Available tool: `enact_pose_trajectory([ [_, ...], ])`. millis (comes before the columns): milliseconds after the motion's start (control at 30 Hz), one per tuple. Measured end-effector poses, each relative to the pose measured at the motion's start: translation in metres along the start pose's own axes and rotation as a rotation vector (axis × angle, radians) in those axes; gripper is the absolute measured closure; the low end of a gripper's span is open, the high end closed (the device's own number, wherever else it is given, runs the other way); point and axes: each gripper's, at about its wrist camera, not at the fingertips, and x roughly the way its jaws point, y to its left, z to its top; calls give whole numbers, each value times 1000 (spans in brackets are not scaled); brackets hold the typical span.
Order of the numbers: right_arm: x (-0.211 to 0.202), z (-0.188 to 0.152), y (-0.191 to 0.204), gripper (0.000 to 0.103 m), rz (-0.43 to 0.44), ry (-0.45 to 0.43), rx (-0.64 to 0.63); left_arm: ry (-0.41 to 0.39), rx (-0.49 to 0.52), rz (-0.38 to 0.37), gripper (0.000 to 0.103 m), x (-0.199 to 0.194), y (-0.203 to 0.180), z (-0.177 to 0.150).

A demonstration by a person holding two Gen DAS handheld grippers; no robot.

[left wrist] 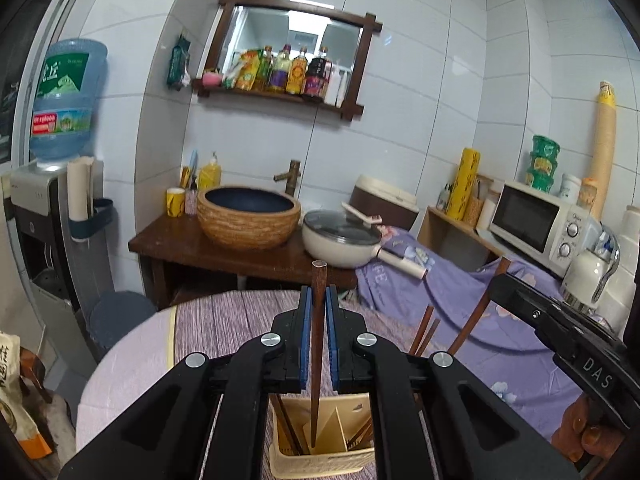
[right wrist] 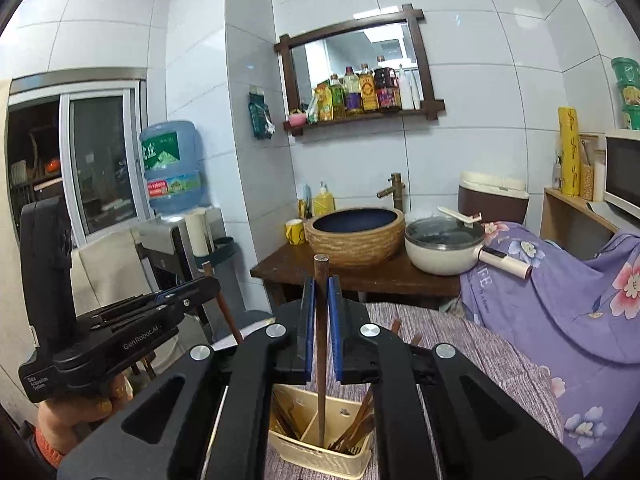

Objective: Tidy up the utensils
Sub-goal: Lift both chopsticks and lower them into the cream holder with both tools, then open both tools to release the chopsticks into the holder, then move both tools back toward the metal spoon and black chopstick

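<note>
the round tabletop [left wrist: 132,344] under its striped purple cloth carried a cream utensil holder [left wrist: 320,456], split into compartments, with dark wooden chopsticks already standing in it. my left gripper [left wrist: 319,300] had its fingers clenched on one upright brown chopstick [left wrist: 318,344], whose lower tip reached down inside the holder's middle compartment. my right gripper [right wrist: 320,292] was clamped the same way on a second chopstick [right wrist: 321,344], upright over the holder with its tip down in a middle compartment.
</note>
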Motion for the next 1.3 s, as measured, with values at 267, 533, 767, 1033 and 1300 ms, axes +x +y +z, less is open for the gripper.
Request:
enact_pose_trajectory([
  [267, 23, -37, -8, 95, -10, 72, 16, 83, 6, 2, 96, 21, 8, -35],
  [533, 35, -60, -14, 95, -25, 119, 23, 137, 2, 7, 96, 35, 13, -55],
  [767, 26, -65, -13, 66, -55, 85, -1, 82, -17, 15, 61, 13, 17, -57],
  [1033, -14, -93, -10, 53, -108, 74, -13, 23, 20, 122, 30, -28, 23, -89],
  [1300, -16, -172, -10, 50, -163, 258, 27, 197, 60, 210, 22, -15, 39, -159],
])
